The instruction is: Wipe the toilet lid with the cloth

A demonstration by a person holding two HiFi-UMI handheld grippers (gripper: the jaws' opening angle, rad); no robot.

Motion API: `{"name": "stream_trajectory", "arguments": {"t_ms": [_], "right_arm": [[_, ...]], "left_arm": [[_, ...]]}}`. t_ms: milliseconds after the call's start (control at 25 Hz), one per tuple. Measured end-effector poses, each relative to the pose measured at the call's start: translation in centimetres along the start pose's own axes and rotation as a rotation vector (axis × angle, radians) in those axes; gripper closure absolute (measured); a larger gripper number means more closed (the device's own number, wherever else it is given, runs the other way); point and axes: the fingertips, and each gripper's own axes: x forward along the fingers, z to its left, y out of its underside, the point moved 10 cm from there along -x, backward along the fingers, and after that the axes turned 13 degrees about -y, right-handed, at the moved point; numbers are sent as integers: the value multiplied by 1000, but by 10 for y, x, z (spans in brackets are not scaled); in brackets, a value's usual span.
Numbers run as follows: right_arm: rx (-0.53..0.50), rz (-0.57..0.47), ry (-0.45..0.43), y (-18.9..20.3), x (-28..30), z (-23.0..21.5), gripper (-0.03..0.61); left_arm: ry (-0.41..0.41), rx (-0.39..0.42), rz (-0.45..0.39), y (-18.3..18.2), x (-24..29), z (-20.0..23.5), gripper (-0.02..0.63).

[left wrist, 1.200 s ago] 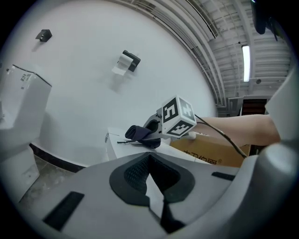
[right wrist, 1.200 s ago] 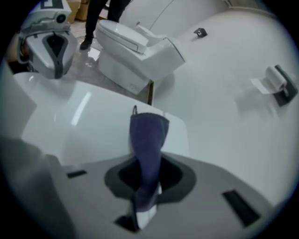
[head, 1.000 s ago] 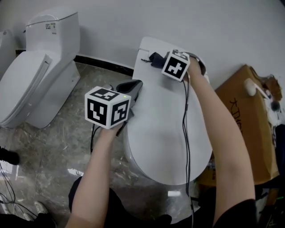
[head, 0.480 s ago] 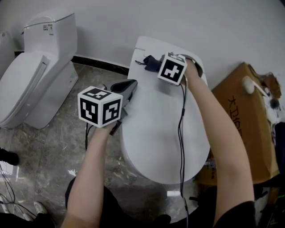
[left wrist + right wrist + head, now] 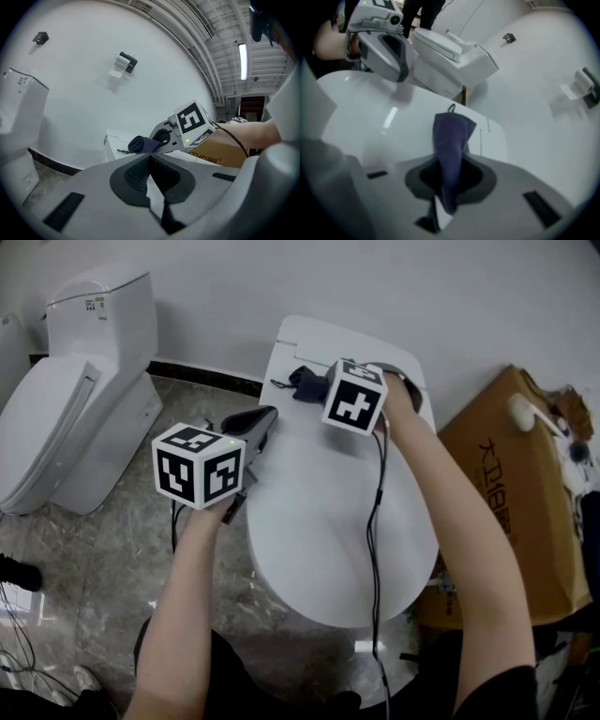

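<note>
The white toilet lid (image 5: 337,521) lies shut in the middle of the head view. A dark blue cloth (image 5: 304,382) rests at the lid's back left, near the tank, with my right gripper (image 5: 317,386) shut on it. In the right gripper view the cloth (image 5: 451,140) hangs out of the jaws onto the lid (image 5: 370,108). My left gripper (image 5: 255,420) hovers at the lid's left edge, shut with nothing in it. From the left gripper view the cloth (image 5: 140,144) and the right gripper (image 5: 164,137) show just beyond my left gripper (image 5: 151,164).
A second white toilet (image 5: 75,399) stands at the left on the marble floor (image 5: 112,559). A cardboard box (image 5: 511,493) sits close on the lid's right. A black cable (image 5: 373,521) trails over the lid. A paper holder (image 5: 125,62) hangs on the wall.
My right gripper has slid the cloth leftward along the back of the lid. The left gripper has drifted left and slightly toward me, staying shut.
</note>
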Motion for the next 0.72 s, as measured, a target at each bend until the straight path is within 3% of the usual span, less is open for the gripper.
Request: {"name": "stream_trajectory", "arguments": {"t_ms": [720], "right_arm": [[-39,-10,-16,-4,-20,47,512]], "left_arm": [[-4,4,-8,-1,0,1,601]]}}
